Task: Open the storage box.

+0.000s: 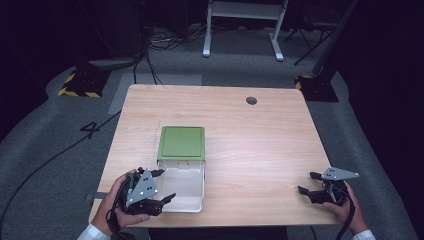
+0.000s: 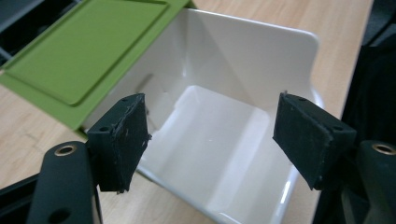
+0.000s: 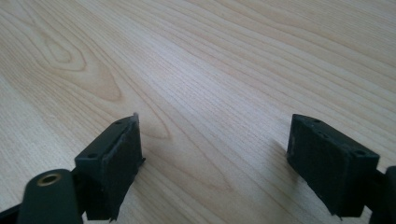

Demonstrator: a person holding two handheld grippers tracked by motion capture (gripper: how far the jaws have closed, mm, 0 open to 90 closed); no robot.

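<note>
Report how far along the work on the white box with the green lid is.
Done: the green lid lies flat, swung open behind the white box, whose inside looks empty. In hand: the left gripper is at the box's near left side, jaws open, holding nothing. The right gripper is open over bare table, well apart from the box. Left: probably gripping the box or lid; no grip is made yet.

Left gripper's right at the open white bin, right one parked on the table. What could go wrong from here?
1. The left gripper stands open beside the white bin; a one-sided push could slide the light bin across the table rather than grip it.
2. The green lid lies flipped open behind; lifting or tilting the bin may swing it.
3. The right gripper, open and far off, cannot steady the bin quickly.
</note>
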